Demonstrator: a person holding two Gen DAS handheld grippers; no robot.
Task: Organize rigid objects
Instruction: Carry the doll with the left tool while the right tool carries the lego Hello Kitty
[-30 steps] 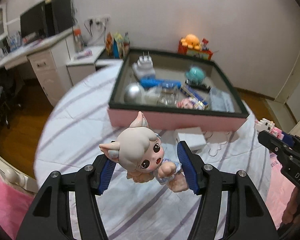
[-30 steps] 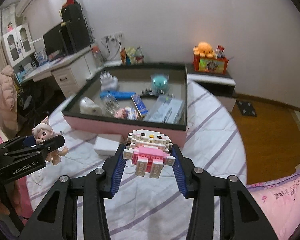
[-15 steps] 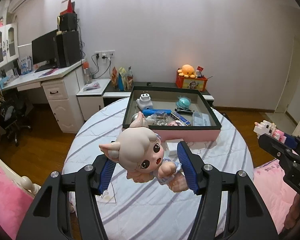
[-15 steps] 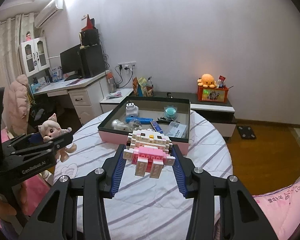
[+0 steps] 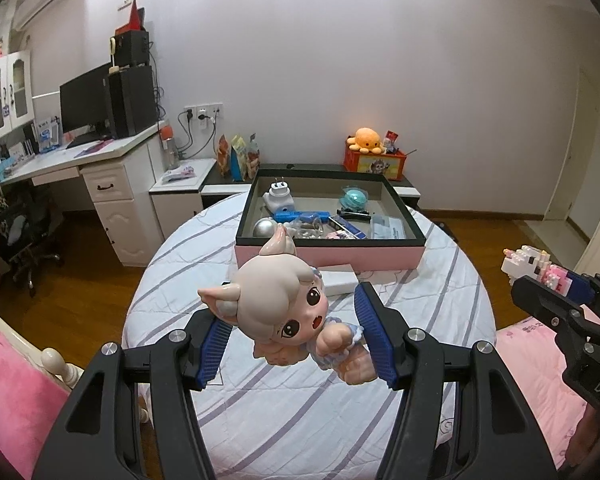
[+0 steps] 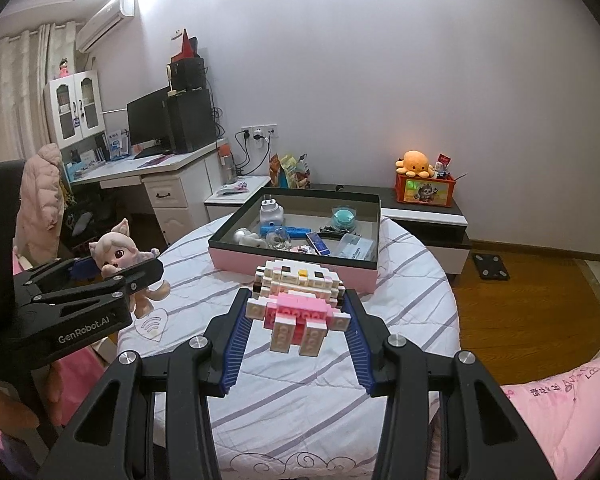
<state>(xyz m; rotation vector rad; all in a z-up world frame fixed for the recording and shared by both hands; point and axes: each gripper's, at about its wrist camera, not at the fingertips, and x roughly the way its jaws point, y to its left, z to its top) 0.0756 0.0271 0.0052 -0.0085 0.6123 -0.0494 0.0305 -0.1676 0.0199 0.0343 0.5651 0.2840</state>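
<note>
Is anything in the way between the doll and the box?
Nothing visible. The left gripper holds the doll above the striped bed; only a small white box lies on the cover before the box, below the path.

Far beyond the claw, a white desk (image 6: 168,168) with a dark monitor (image 6: 148,122) stands to the left, while an orange octopus plush (image 6: 414,163) tops a red box (image 6: 424,192) to the right, against the wall.

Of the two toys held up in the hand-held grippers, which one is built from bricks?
The pink-and-white brick cat in the right hand-held gripper; the left hand-held gripper holds a smooth moulded doll with pointed ears.
</note>
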